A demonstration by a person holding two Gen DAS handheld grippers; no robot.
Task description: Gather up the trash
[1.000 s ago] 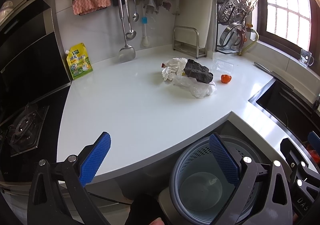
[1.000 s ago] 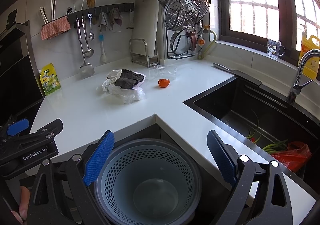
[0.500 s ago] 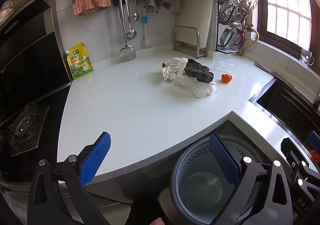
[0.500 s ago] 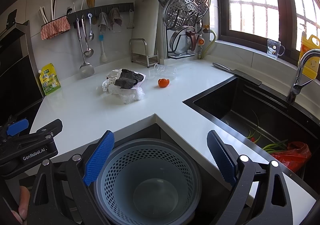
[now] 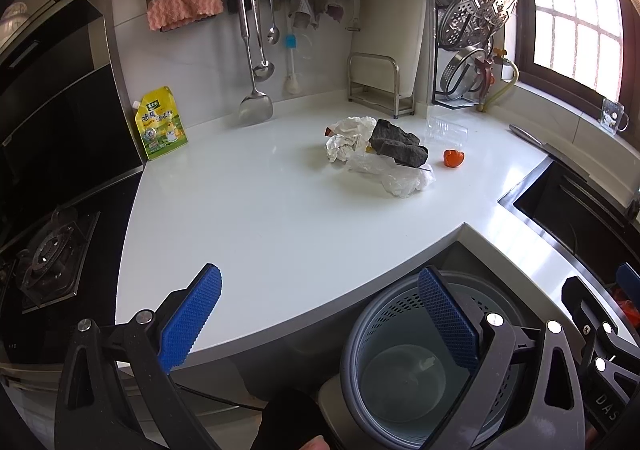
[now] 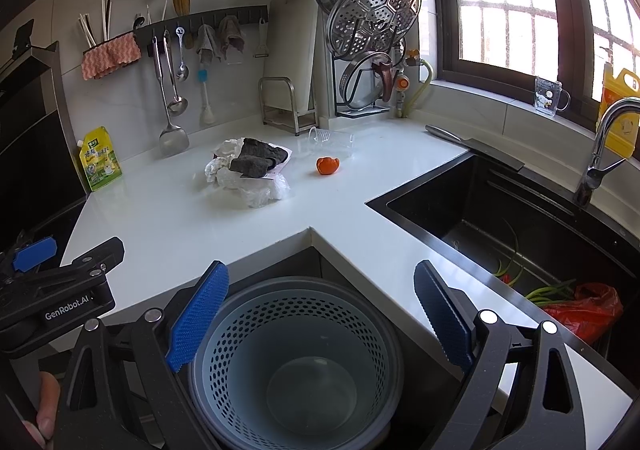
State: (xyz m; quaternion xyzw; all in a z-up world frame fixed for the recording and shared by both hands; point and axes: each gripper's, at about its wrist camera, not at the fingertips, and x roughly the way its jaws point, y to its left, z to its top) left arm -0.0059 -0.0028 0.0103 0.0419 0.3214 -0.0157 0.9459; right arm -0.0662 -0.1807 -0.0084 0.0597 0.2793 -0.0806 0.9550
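A pile of trash lies on the white counter (image 5: 248, 217): crumpled white paper (image 5: 347, 135), a dark grey lump (image 5: 398, 145) and clear plastic film (image 5: 394, 175); the lump also shows in the right wrist view (image 6: 256, 159). An orange peel (image 5: 453, 157) (image 6: 328, 165) lies just right of the pile. A clear plastic box (image 6: 331, 139) sits behind the peel. A grey perforated bin (image 6: 292, 362) (image 5: 424, 366) stands below the counter corner. My left gripper (image 5: 320, 318) is open and empty over the counter's front edge. My right gripper (image 6: 320, 310) is open and empty above the bin.
A black sink (image 6: 520, 226) at right holds green stalks and a red bag (image 6: 584, 310). A knife (image 6: 472, 143) lies at the sink's back edge. A yellow pouch (image 5: 160, 121), hanging utensils (image 5: 256, 57), a rack with lids (image 6: 372, 29) and a stove (image 5: 48, 254) line the edges.
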